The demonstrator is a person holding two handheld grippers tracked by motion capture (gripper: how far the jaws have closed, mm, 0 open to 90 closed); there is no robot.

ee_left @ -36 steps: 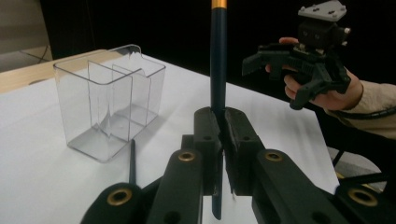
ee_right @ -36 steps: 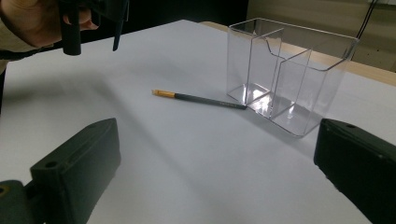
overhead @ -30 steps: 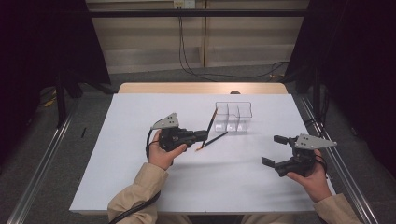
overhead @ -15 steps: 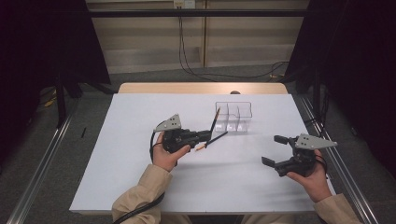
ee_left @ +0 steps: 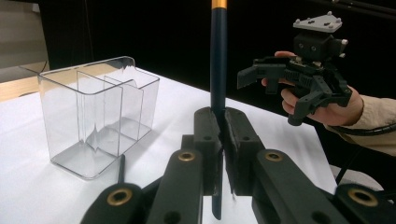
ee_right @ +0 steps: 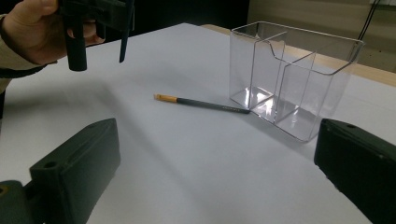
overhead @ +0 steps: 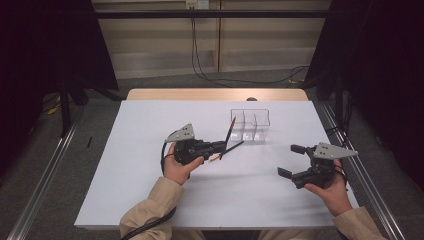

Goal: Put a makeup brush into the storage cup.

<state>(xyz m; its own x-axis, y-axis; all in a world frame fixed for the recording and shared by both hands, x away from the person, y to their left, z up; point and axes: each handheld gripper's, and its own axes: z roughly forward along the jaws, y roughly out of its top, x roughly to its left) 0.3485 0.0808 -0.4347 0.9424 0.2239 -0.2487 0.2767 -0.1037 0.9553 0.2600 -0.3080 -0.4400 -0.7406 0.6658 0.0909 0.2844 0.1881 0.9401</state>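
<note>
Only up close, pencil (ee_left: 217, 65) between left gripper's (ee_left: 222, 126) pads.

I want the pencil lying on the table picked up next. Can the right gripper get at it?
Probably yes. The right gripper is open and holds nothing, and bare table lies between it and the pencil beside the clear box.

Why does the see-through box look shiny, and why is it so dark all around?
In the right gripper view, light glints white on the clear box floor. In the left gripper view, the near black jaws look soft and blurry while the pencil stands against black. In the high view, the white table is bright and its surroundings are dim.
</note>
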